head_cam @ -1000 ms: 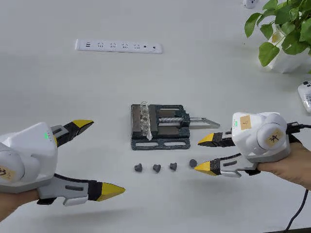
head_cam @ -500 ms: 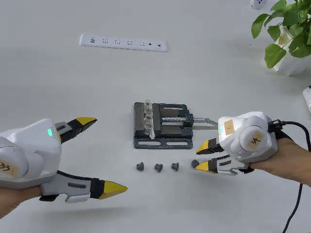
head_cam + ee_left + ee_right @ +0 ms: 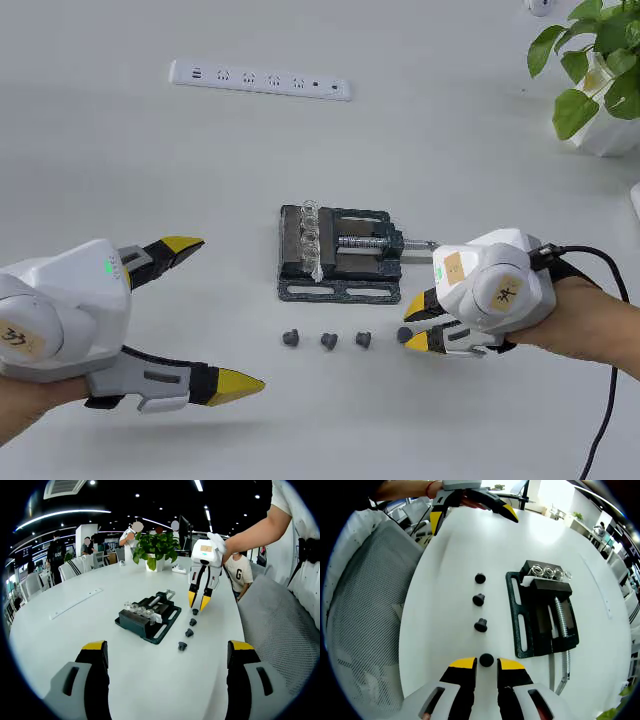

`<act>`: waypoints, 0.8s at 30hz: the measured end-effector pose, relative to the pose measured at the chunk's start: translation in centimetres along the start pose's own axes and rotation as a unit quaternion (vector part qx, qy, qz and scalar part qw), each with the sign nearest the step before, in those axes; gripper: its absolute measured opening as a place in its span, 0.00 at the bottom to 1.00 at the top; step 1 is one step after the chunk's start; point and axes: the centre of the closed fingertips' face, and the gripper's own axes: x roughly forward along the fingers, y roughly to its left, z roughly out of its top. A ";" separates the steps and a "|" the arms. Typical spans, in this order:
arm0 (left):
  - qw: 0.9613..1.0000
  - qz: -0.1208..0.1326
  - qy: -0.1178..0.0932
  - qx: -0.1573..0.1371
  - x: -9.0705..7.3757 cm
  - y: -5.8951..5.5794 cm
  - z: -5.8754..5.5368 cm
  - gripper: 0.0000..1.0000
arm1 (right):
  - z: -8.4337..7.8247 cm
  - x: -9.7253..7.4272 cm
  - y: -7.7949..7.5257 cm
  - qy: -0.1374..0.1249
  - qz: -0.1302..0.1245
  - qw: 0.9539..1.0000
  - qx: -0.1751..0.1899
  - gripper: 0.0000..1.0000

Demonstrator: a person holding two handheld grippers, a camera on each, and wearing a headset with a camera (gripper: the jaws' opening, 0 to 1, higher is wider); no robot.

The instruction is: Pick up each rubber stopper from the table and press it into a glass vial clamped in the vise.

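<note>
Now low over table point(image 3: 450, 150) with right gripper point(image 3: 414, 323), jaws narrowly apart, flanking end stopper point(image 3: 486, 659) at their tips, not clamped on it. Off to the left, raised above table, left gripper point(image 3: 215, 312) with jaws spread wide. Lined up beside that stopper, three more stoppers point(image 3: 327, 340). Just behind the row, vise point(image 3: 340, 268) gripping upright clear vials point(image 3: 309, 232).

An open-plan office. In the left gripper view, long white ceiling light strips point(image 3: 65, 515) run at eleven o'clock, white chairs point(image 3: 67, 571) and people sit at nine, and a grey mesh office chair point(image 3: 280, 620) stands at three beside the large white meeting table point(image 3: 60, 625).
</note>
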 end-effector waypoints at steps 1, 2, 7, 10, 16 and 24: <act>1.000 0.001 -0.001 -0.001 0.0 0.0 0.0 0.99 | 0.1 0.0 0.1 0.002 0.002 1.000 -0.004 0.12; 1.000 0.001 -0.001 -0.001 0.0 0.0 0.0 0.99 | 0.0 0.0 0.1 0.004 0.003 1.000 -0.004 0.11; 1.000 0.002 -0.003 -0.004 -0.1 0.0 -0.1 0.99 | -0.4 0.4 0.0 0.018 0.008 1.000 -0.020 0.11; 1.000 0.003 -0.004 -0.006 -0.2 0.0 -0.1 0.99 | -0.3 0.5 0.0 0.018 0.009 1.000 -0.022 0.10; 1.000 0.004 -0.006 -0.008 -0.2 0.0 -0.1 0.99 | -0.3 0.5 0.0 0.023 0.011 0.999 -0.029 0.08; 1.000 0.003 -0.009 -0.009 -0.2 -0.2 0.2 0.98 | -0.3 0.6 0.0 0.028 0.012 0.999 -0.030 0.08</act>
